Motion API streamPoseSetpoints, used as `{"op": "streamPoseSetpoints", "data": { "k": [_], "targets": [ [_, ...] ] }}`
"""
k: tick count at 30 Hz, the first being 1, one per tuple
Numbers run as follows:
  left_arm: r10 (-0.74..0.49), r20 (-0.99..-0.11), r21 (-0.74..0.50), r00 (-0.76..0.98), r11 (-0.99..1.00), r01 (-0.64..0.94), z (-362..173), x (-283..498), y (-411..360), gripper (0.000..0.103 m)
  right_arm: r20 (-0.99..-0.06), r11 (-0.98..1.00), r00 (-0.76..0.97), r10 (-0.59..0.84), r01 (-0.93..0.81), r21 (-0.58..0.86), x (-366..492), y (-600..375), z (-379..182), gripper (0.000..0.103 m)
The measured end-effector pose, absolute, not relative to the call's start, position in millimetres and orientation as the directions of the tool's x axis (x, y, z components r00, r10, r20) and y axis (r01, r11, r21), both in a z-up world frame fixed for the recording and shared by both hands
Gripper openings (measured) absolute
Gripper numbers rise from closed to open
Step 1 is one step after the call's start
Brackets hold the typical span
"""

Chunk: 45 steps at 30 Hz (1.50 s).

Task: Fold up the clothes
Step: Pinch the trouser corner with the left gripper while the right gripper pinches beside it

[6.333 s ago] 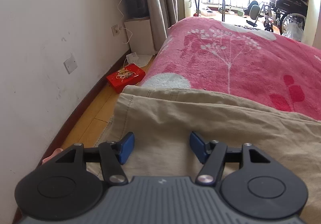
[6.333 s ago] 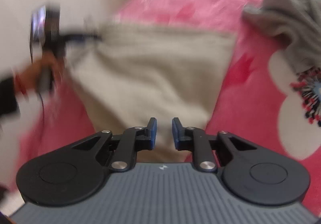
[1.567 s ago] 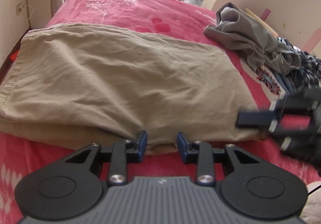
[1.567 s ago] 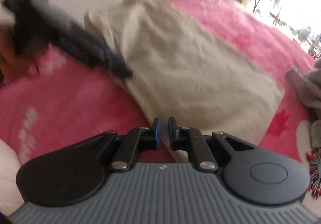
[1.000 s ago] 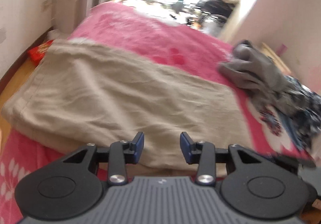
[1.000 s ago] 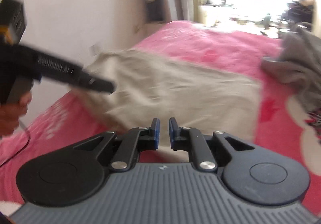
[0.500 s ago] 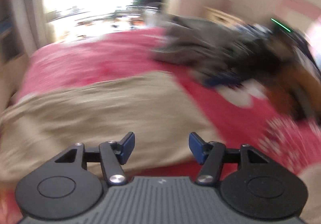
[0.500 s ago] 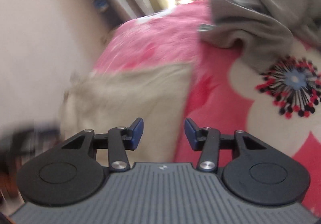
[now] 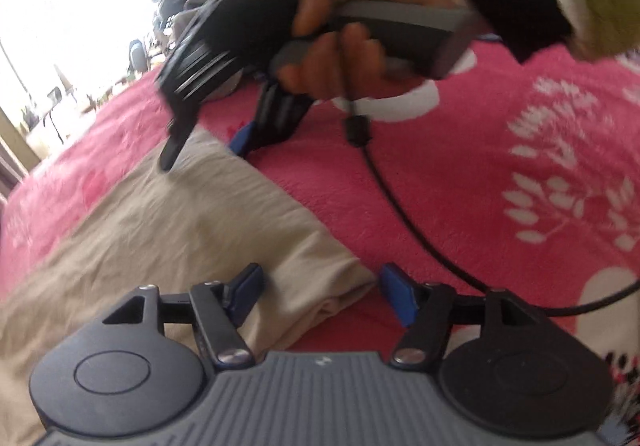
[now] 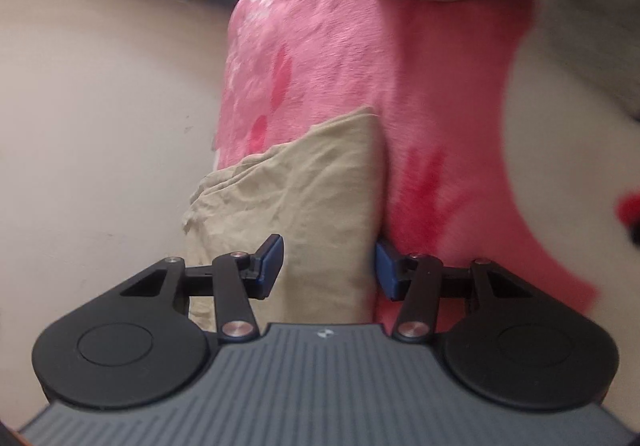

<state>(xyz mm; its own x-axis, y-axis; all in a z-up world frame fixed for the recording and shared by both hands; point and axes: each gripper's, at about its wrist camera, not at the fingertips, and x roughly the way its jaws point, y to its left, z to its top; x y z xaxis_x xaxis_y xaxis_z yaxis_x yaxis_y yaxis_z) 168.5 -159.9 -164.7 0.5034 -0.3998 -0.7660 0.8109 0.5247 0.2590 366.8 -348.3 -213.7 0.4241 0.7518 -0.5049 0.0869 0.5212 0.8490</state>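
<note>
A beige folded garment (image 9: 180,230) lies on the pink flowered blanket (image 9: 460,186). My left gripper (image 9: 322,292) hovers at its near right corner, jaws opening, with the corner tip between the blue pads and untouched by them. In the same view a hand (image 9: 340,58) holds my right gripper (image 9: 206,146) at the garment's far right corner. The right wrist view is rolled sideways. There the right gripper (image 10: 328,264) stands open astride the beige garment (image 10: 320,186) along its edge, pads not pressing it.
A crumpled grey garment (image 10: 560,6) lies on the blanket beyond the beige one. A black cable (image 9: 400,206) trails from the right gripper across the blanket. A pale wall (image 10: 100,106) runs along the bed's far side. Bright window light fills the room's end.
Both grippers swung to the beige garment's right end and rolled. Their jaws went from nearly shut to wide apart. The right gripper and its hand came into the left wrist view.
</note>
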Motion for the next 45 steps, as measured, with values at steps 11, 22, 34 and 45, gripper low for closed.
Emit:
{"op": "streamPoseSetpoints", "data": {
  "k": [11,22,34,45],
  "targets": [
    [-0.373,-0.739,0.225,0.561,0.648,0.728,-154.2,172.6,-155.6,0.016,-0.464,0.493,0.443,0.767,0.055,0.868,374.7,-342.7,-222.9,0.009],
    [-0.461,-0.714,0.148,0.526,0.636,0.758,-107.7,127.6,-177.6,0.015,-0.431,0.470,0.516,0.740,0.062,0.880,340.8,-387.0,-193.9,0.005],
    [-0.691,-0.656,-0.144,0.304,0.510,0.848,-89.0,60.6,-243.5,0.015,-0.584,0.529,0.592,0.554,0.292,0.797,179.7,-520.6,-158.9,0.005],
    [-0.701,-0.510,-0.258,0.499,0.678,0.689,-25.9,94.8,-127.4,0.015,-0.556,0.624,0.606,0.569,0.122,0.772,233.0,-441.2,-60.7,0.005]
  ]
}}
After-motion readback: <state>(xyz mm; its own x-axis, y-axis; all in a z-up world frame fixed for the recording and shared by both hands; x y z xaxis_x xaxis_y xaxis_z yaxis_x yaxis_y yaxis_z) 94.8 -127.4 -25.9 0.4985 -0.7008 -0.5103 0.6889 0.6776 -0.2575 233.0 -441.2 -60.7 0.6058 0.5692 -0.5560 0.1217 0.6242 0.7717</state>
